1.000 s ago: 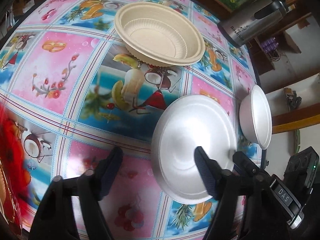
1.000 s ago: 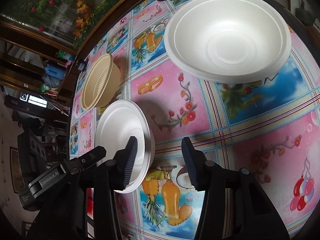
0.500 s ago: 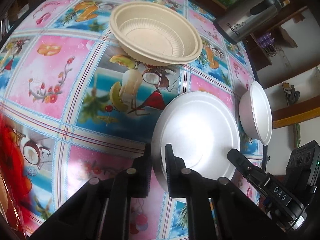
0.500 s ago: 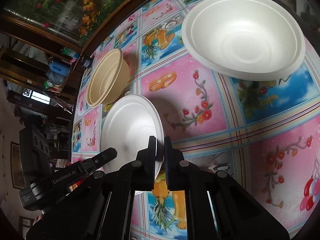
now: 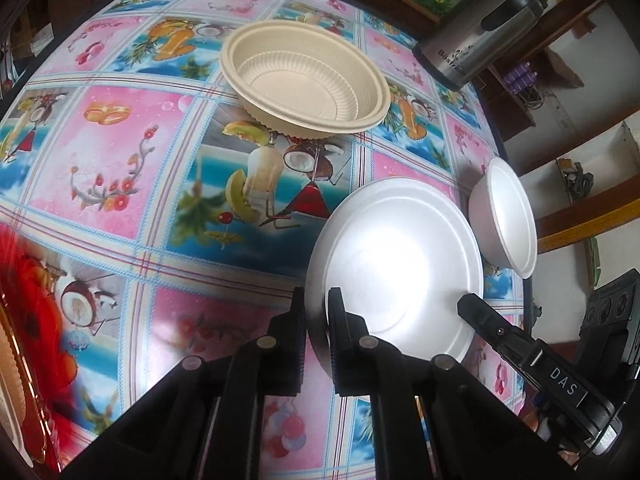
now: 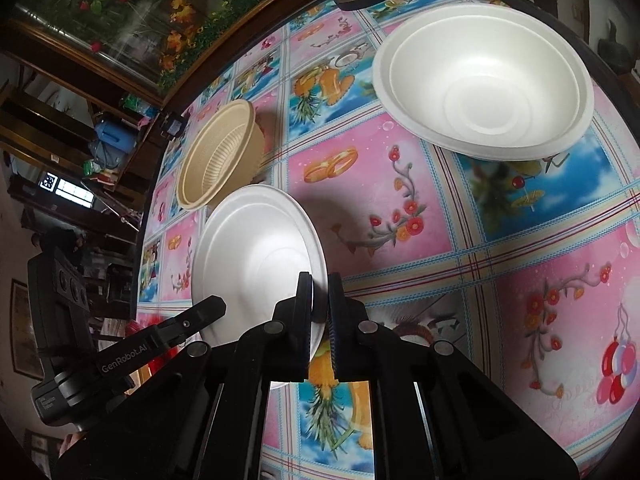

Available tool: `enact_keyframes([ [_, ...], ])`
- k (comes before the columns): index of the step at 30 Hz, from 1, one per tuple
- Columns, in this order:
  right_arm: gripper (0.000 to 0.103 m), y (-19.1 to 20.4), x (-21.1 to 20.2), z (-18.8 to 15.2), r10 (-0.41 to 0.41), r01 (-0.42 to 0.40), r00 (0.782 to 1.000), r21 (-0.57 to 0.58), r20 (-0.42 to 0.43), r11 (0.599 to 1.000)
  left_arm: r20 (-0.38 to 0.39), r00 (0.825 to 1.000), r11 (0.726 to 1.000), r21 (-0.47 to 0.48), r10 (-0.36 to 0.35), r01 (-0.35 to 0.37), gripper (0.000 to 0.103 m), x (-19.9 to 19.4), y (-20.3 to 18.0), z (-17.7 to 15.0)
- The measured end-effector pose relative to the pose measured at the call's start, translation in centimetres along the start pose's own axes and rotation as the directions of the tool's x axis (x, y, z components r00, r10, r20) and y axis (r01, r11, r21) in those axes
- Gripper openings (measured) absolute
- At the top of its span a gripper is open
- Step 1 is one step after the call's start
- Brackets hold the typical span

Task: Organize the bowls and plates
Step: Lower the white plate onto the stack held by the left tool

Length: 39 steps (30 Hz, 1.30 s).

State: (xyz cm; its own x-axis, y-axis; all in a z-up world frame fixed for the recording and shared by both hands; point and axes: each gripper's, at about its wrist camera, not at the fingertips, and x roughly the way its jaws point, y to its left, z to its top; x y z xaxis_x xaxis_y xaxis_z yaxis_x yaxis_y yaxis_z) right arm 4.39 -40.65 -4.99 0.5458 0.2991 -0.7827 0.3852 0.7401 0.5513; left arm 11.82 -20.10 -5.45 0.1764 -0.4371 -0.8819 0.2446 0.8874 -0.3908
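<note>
While pinched at opposite rims by both sets of jaws, sits low over the flowered desk (image 5: pixel 120 152), near the front edge: white plate (image 5: pixel 400 264). Left gripper (image 5: pixel 317 312) pressed together on the plate's near-left rim; right gripper (image 6: pixel 319 300) pressed together on its right rim, seen edge-on. Farther back, tan ribbed bowl (image 5: pixel 304 80); off to the right, white bowl (image 6: pixel 484 80); beyond that, steel flask (image 5: pixel 480 28) at the far edge.

Likely trouble: thin foam-looking rim, so too hard a squeeze could crease or crack it. Uneven lifting between the two hands could twist the plate, bend it, or pull it out of one grip. Sideways travel toward either bowl risks clipping its rim and tipping it.
</note>
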Motion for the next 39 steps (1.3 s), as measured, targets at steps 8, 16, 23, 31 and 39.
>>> enact_keyframes([
  [8, 0.006, 4.2, -1.2, -1.5, 0.022, -0.021, 1.000, -0.074, 0.012, 0.997, 0.089, 0.996, 1.000, -0.004, -0.010, 0.010, 0.008, -4.7, 2.3, -1.5],
  [16, 0.007, 12.1, -0.3, -4.9, 0.093, -0.095, 0.995, -0.204, -0.020, 0.974, 0.196, 0.980, 0.999, -0.025, 0.039, -0.035, 0.009, -11.5, 8.0, -4.2],
  [23, 0.007, 19.3, 2.8, -8.6, 0.136, -0.160, 0.986, -0.314, -0.097, 0.936, 0.260, 0.956, 0.989, -0.099, 0.136, -0.114, 0.010, -16.8, 14.7, -6.6],
  [31, 0.007, 24.3, 5.9, -12.0, 0.124, -0.181, 0.978, -0.396, -0.165, 0.900, 0.259, 0.947, 0.973, -0.174, 0.192, -0.150, 0.010, -19.2, 20.8, -8.7],
  [39, 0.007, 25.8, 8.9, -14.4, 0.061, -0.144, 0.977, -0.422, -0.205, 0.895, 0.196, 0.963, 0.964, -0.225, 0.187, -0.142, 0.011, -17.3, 24.8, -9.6],
])
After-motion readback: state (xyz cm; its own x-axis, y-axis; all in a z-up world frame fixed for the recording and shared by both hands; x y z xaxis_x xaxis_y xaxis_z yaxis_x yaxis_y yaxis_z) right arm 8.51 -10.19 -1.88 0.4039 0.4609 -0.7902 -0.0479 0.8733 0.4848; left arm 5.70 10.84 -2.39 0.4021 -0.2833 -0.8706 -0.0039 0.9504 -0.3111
